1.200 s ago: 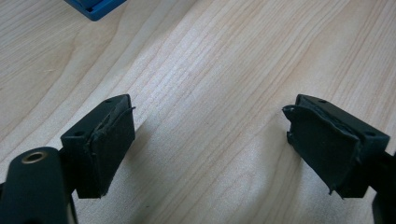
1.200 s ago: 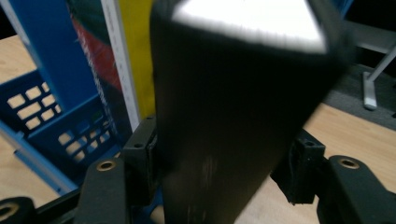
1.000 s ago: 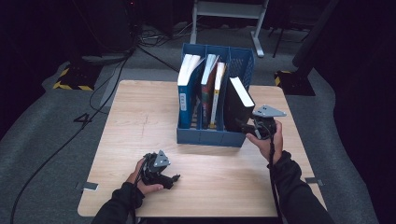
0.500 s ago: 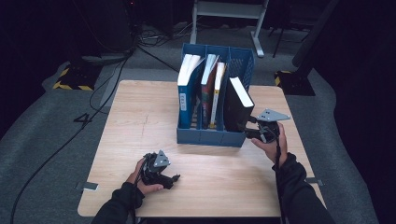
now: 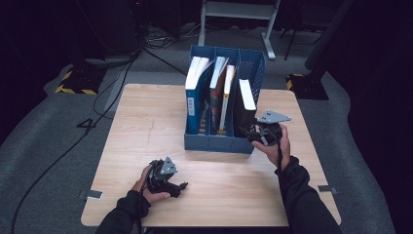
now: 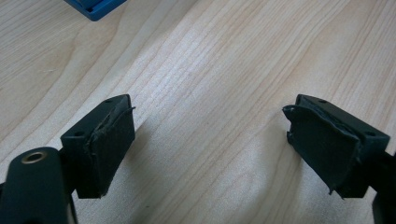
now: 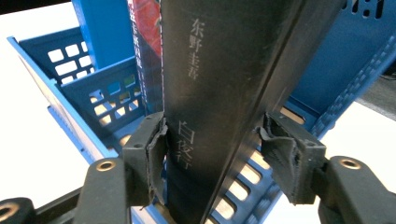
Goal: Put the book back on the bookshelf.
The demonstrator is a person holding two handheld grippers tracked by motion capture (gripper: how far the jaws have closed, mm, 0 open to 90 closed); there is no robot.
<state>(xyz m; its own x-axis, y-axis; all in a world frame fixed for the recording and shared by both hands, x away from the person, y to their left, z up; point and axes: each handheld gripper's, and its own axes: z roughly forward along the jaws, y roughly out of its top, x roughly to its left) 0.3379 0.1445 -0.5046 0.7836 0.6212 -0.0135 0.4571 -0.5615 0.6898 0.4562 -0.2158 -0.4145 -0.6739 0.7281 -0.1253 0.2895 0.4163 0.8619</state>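
A blue file rack stands on the wooden table, with a black book upright in its right compartment. My right gripper is at that book's lower spine. In the right gripper view the black book stands between the pads; the jaws have just been opening, and a gap shows on the right side. My left gripper rests low on the table near the front edge. In the left gripper view the left gripper is open with only bare wood between its jaws.
A blue-spined book fills the rack's left compartment and two slimmer books the middle one. A corner of the rack shows far off in the left gripper view. Beyond the table lie dark carpet, cables and a metal stand.
The right hand has shifted slightly by the rack's right front corner, first out to the right, then back toward the book. The left hand and the books have stayed put.
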